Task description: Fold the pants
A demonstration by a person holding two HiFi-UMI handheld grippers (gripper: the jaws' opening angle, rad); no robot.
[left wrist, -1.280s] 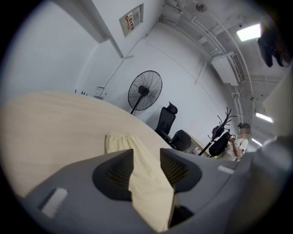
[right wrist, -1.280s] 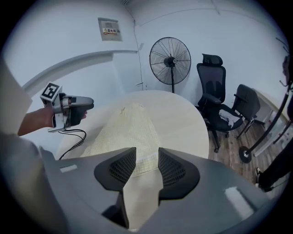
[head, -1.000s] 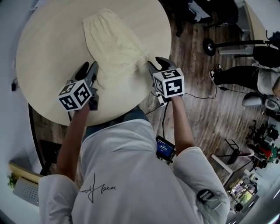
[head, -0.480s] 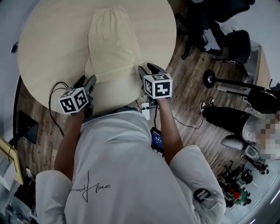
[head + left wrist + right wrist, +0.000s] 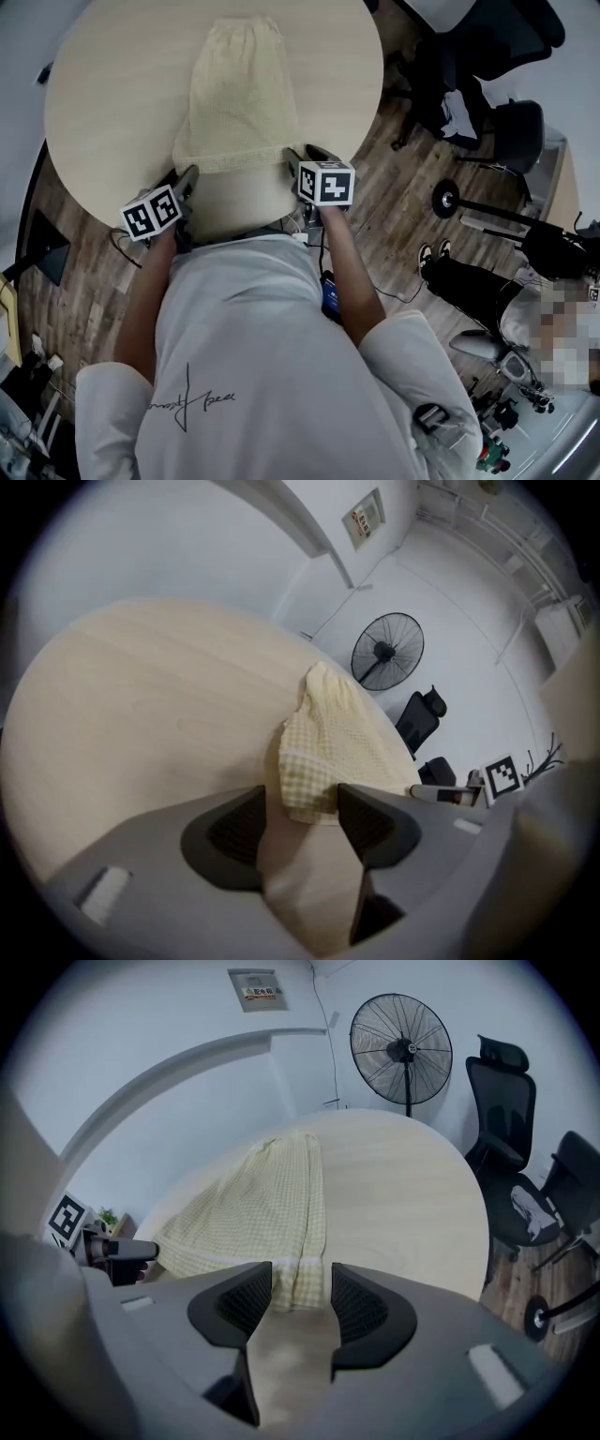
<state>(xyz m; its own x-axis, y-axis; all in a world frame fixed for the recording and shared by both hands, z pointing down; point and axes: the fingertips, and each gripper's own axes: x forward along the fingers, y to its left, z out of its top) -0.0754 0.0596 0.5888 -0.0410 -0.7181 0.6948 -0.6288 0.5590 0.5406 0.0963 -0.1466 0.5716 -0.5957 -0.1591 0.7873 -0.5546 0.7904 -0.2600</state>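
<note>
Pale yellow checked pants [image 5: 239, 103] lie flat on the round beige table [image 5: 112, 94], waistband far, hem towards me. My left gripper [image 5: 185, 178] sits at the hem's left corner. In the left gripper view that corner of the pants [image 5: 323, 752] lies between the tips of my left gripper [image 5: 300, 808], untouched by the pads. My right gripper [image 5: 298, 157] is at the hem's right corner. In the right gripper view the pants [image 5: 262, 1204] end between the tips of my right gripper [image 5: 302, 1293]. Both pairs of jaws have just been opening and stand open.
A standing fan [image 5: 401, 1049] and black office chairs [image 5: 502, 1101] stand beyond the table's far side. Wooden floor [image 5: 394, 187] and more chairs [image 5: 487, 103] lie to the right. The table's near edge is just below both grippers.
Both grippers have come down to the table at the pants' near hem corners, and their jaws stand wider. The pants have not moved.
</note>
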